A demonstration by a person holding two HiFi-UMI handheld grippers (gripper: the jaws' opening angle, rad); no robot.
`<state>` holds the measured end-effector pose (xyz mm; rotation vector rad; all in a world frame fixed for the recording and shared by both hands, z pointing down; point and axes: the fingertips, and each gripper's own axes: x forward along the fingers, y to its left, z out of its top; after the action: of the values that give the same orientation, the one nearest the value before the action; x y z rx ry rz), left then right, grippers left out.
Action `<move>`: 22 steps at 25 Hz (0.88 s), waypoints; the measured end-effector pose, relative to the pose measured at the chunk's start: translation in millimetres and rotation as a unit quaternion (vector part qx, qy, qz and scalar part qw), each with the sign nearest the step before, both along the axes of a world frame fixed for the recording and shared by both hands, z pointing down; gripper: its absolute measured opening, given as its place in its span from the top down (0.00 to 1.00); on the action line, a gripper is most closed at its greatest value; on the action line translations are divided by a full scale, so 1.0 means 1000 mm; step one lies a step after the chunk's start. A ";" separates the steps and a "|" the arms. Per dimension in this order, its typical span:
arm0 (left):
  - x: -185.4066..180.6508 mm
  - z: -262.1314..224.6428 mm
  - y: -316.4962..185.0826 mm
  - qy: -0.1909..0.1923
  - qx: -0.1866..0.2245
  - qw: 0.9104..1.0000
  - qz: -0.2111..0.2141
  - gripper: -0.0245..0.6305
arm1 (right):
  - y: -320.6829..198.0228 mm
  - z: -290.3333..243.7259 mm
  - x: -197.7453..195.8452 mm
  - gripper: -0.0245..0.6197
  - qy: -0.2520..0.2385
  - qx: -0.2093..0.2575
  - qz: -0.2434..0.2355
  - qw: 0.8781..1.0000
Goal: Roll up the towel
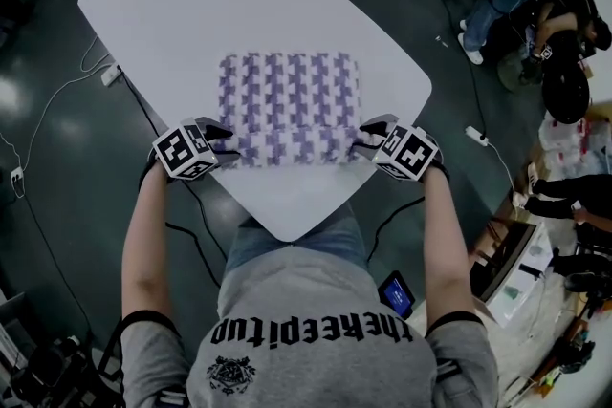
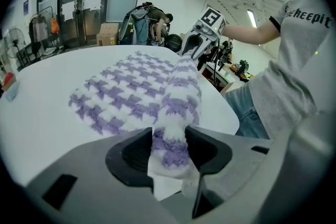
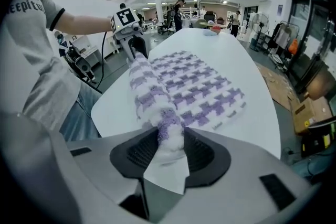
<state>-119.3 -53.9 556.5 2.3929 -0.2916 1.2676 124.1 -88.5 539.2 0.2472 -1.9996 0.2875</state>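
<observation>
White rounded bench (image 1: 239, 5) carries a purple-and-white houndstooth fleece towel (image 1: 287, 91) toward its near edge; the left gripper (image 1: 228, 146) and right gripper (image 1: 363, 140) each pinch one end of its rolled near hem, jaws partly apart.

The head view looks steeply down from above the 6 o'clock edge of the desk (image 1: 258, 14). The left claw (image 1: 222, 146) view and right claw (image 1: 368, 140) view sit close behind their jaws, facing each other along the towel (image 1: 287, 96), which all three views share.
</observation>
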 end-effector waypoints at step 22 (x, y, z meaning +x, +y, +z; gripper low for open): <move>0.000 -0.075 -0.008 -0.043 0.243 0.969 0.016 0.69 | 0.001 -0.050 -0.003 0.71 0.000 0.142 -0.029 0.989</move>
<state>-119.6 -61.8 481.1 2.7534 -0.6594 1.4495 120.7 -88.0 489.0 0.3680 -2.0414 -0.0369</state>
